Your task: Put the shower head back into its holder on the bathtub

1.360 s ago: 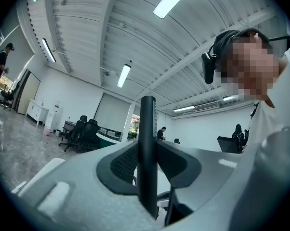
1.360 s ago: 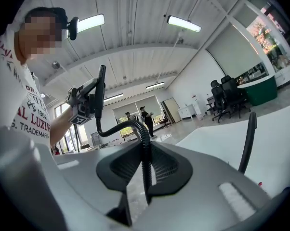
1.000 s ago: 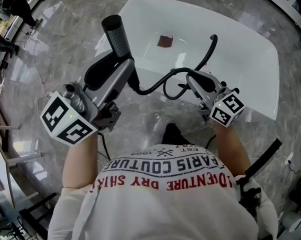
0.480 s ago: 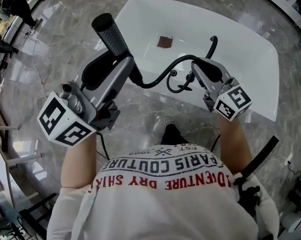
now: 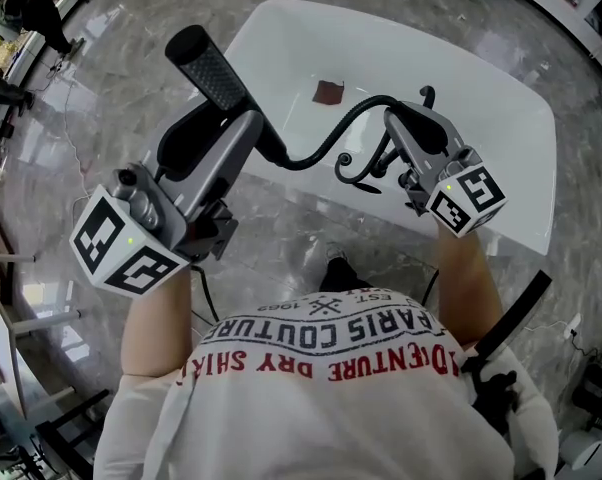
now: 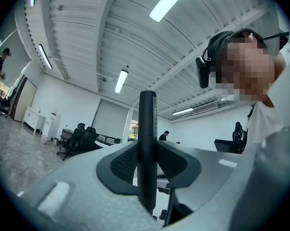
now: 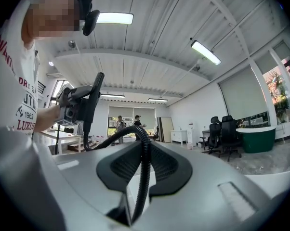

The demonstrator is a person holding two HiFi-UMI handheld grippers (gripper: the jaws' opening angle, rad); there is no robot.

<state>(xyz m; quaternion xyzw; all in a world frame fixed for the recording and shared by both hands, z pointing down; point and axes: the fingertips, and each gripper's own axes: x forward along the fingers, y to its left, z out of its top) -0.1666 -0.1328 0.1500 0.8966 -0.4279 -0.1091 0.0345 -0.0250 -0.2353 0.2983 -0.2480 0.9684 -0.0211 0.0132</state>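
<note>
**Q:** Where is the shower head sitting?
**A:** You are holding the shower head (image 5: 209, 68) up in the air, off the tub. It is hanging over the near-left edge of the white bathtub (image 5: 501, 88). Its black textured end is pointing up and away from you.

**Q:** Which gripper is carrying it?
**A:** Your left gripper (image 5: 239, 128) is carrying it. Its jaws are standing fairly wide, with the pads pressing on both sides of the handle. In the left gripper view the handle is running straight up between them.

**Q:** What is the hose doing?
**A:** The black ribbed hose (image 5: 326, 146) is leaving the lower end of the handle and arching over to the right. It is passing into your right gripper (image 5: 406, 133). Those jaws are sitting close together, pinching the hose between the pads. Just below that gripper the hose is hanging in a curl over the tub's near rim.

**Q:** What is lying around all this?
**A:** The bathtub is lying under and beyond both grippers, with a small brown patch (image 5: 328, 92) showing on its bottom. A grey marble floor (image 5: 131, 88) is surrounding it. The right gripper view is catching your left gripper off to its left, shower head upright. Office chairs (image 7: 222, 134) are standing far off to the right.
</note>
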